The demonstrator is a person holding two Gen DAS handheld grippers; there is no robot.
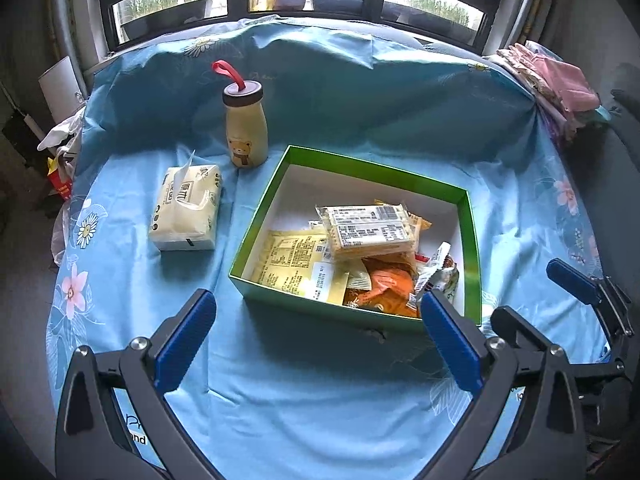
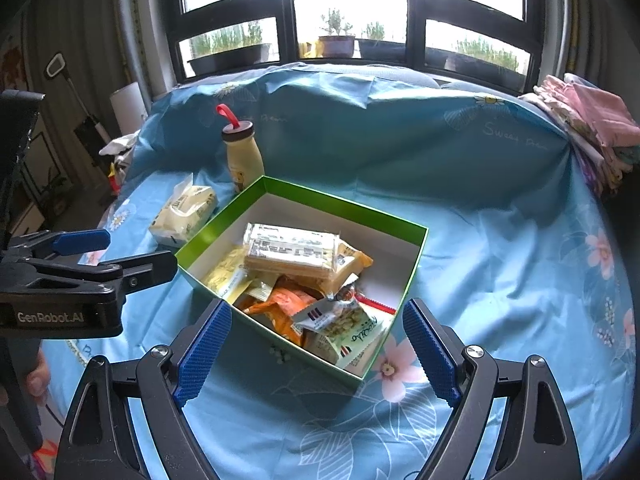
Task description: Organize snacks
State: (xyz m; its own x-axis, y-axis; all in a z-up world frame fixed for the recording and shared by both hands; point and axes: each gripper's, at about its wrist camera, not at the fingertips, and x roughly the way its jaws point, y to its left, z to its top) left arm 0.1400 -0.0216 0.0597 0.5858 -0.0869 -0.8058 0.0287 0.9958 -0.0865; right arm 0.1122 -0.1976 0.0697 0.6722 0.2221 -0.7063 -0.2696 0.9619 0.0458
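Observation:
A green box (image 1: 276,176) (image 2: 298,194) with a white inside stands on the blue flowered cloth. It holds several snack packets: a clear cracker pack (image 1: 370,230) (image 2: 290,252) on top, an orange bag (image 1: 390,286) (image 2: 286,306), a yellow packet (image 1: 294,258) and a nut packet (image 2: 350,326). My left gripper (image 1: 316,316) is open and empty, just in front of the box. My right gripper (image 2: 316,328) is open and empty, above the box's near corner. The left gripper also shows in the right wrist view (image 2: 136,254), left of the box.
A yellow bear bottle (image 1: 245,128) (image 2: 243,156) with a red loop and a tissue pack (image 1: 186,208) (image 2: 184,210) stand left of the box. Folded pink cloths (image 1: 556,84) (image 2: 592,124) lie at the far right. Windows run behind the table.

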